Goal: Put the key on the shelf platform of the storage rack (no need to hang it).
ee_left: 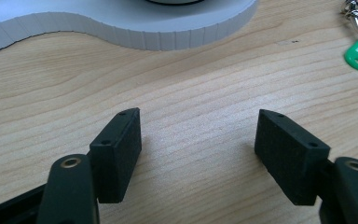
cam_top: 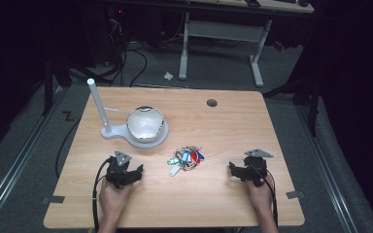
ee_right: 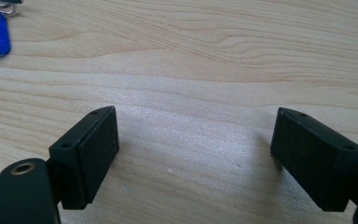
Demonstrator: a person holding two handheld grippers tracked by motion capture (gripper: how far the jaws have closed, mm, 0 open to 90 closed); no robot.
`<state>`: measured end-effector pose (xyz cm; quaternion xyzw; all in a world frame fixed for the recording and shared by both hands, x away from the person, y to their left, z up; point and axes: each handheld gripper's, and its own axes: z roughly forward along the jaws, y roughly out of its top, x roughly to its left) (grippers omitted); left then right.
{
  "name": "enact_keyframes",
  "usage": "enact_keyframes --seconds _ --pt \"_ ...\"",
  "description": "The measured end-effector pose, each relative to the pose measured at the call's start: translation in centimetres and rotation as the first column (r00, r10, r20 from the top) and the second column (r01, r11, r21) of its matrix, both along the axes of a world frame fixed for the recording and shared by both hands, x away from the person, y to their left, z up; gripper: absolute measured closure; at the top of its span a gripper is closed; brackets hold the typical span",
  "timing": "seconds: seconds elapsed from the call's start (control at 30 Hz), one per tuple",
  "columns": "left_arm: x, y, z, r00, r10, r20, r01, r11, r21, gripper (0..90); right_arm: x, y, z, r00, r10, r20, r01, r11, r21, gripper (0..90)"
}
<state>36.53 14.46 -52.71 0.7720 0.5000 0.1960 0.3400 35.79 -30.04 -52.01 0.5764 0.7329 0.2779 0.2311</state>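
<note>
Left gripper (cam_top: 137, 173) and right gripper (cam_top: 234, 170) rest on the desk (cam_top: 233, 126), jaws spread, empty, flanking the bunch of key tags (cam_top: 186, 158).

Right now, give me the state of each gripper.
Left gripper: open, holding nothing, jaws over bare table.
Right gripper: open, holding nothing.

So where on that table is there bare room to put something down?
The far right, beyond the small round hole, is bare wood. So is the near edge between the left gripper and right gripper. It is crowded around the white stand with its bowl and the key bunch.
</note>
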Motion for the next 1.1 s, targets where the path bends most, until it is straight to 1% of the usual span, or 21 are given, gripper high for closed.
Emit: enact_keyframes --seconds 0.2,0.53,1.1 --pt "0.00 -0.01 0.00 1.0000 -0.002 -0.001 0.002 1.0000 0.000 31.5 0.00 0.00 0.00 1.0000 0.000 0.000 0.000 1.000 0.000 15.2" --pt "0.04 -0.04 -0.01 1.0000 -0.006 -0.005 0.006 1.0000 0.003 27.9 0.00 0.01 0.00 1.0000 -0.001 0.000 0.001 1.000 0.001 15.3" --pt "0.07 -0.06 -0.01 1.0000 -0.005 -0.005 0.005 1.0000 0.003 27.7 0.00 0.00 0.01 1.0000 -0.001 0.000 0.001 1.000 0.000 15.2"
